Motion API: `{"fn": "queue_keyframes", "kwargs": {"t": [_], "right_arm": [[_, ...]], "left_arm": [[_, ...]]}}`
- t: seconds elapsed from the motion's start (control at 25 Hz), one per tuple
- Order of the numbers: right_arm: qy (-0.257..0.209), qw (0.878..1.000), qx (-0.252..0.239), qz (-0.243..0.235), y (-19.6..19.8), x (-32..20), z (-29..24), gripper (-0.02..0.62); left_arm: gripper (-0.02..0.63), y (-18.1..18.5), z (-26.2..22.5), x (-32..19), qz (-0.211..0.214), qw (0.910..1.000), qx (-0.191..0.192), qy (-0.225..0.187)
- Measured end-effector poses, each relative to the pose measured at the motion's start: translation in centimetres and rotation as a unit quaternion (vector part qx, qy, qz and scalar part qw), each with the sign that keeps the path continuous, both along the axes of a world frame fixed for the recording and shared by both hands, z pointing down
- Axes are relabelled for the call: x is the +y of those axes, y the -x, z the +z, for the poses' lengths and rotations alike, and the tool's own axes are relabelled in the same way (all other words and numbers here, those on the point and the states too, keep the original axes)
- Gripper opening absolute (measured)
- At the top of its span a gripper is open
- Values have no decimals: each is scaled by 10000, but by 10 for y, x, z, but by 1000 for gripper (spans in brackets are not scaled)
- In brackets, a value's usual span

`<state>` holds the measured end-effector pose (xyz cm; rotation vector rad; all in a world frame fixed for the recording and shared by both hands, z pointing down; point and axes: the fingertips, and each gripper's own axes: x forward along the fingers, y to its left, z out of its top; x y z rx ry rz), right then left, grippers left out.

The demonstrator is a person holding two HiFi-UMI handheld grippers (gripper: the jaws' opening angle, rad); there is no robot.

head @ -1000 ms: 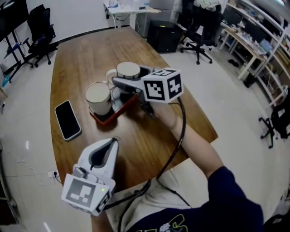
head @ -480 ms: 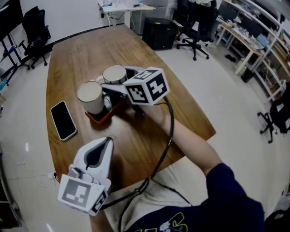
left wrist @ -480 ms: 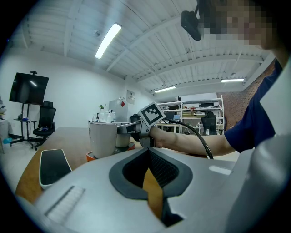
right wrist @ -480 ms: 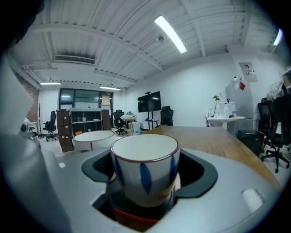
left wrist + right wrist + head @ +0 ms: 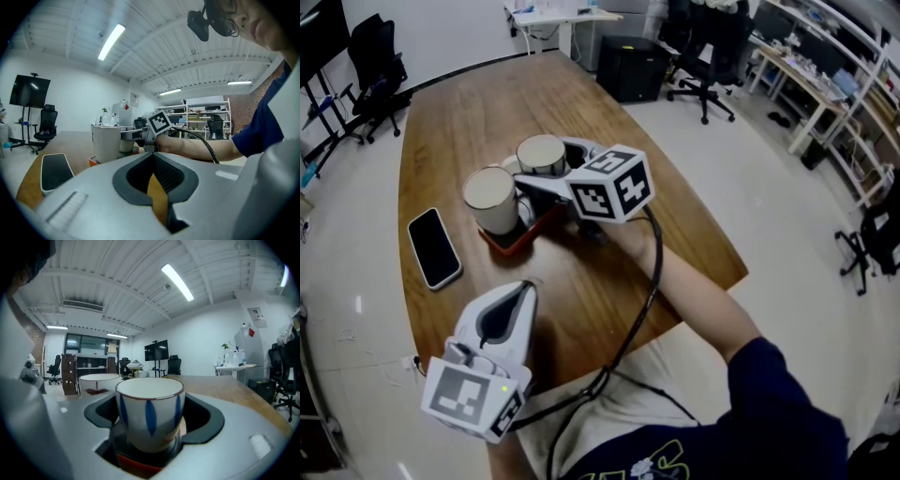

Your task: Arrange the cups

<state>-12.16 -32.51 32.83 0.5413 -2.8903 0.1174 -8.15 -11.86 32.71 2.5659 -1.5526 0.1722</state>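
A white cup with blue leaf marks (image 5: 149, 414) stands upright between the jaws of my right gripper (image 5: 149, 399), and the pads sit against both its sides. In the head view this cup (image 5: 541, 153) is over the far end of the red tray (image 5: 512, 243), with the right gripper (image 5: 546, 167) reaching in from the right. A taller white cup (image 5: 490, 198) stands on the tray's near-left end. It also shows in the left gripper view as the tall cup (image 5: 106, 143). My left gripper (image 5: 528, 287) hovers at the table's near edge, its tips together and nothing held.
A black phone (image 5: 434, 247) lies on the wooden table (image 5: 478, 112) left of the tray. Office chairs, desks and shelves stand around the table on the white floor. The person's forearm (image 5: 694, 300) crosses the table's right edge.
The right gripper has rolled slightly about the blue-marked cup, which stays between its jaws. The left gripper and the tall cup keep their places.
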Motion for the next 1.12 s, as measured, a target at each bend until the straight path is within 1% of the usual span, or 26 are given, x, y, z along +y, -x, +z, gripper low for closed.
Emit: {"fn": "queue_keyframes", "kwargs": {"t": [0.08, 0.16, 0.44, 0.6, 0.68, 0.72, 0.76, 0.8, 0.88, 1.0, 1.12], "right_arm": [[-120, 9998, 140, -47, -1, 1, 5, 395], [-134, 9997, 148, -102, -2, 3, 7, 410], [-189, 9998, -74, -64, -11, 2, -3, 448], [-268, 9993, -245, -62, -18, 4, -15, 449], [-345, 9988, -339, 47, -24, 2, -22, 451], [-409, 9983, -392, 164, -29, 0, -25, 469], [-481, 9974, -453, 298, -33, -3, -29, 515], [-545, 9963, -518, 414, -38, -6, -33, 548], [-612, 9945, -665, 530, -45, -10, -40, 571], [-680, 9937, -741, 485, -51, -8, -46, 580], [-759, 9946, -553, 437, -53, -5, -48, 574]], "left_arm": [[3, 0, 0, 0, -1, 10000, 2, 1], [3, 0, 0, 0, -1, 10000, 1, 1], [3, 0, 0, 0, -4, 10000, -1, 11], [3, 0, 0, 0, -2, 10000, 1, 11], [3, 0, 0, 0, -2, 10000, 0, 17], [3, 0, 0, 0, -1, 10000, 0, 19], [3, 0, 0, -1, 1, 10000, 1, 18], [3, 0, 0, -1, 1, 10000, 4, 17], [3, 0, 0, -1, -1, 10000, 8, 16], [3, 0, 0, 0, -6, 10000, 14, 19], [3, 1, -1, 0, -1, 10000, 2, 36]]}}
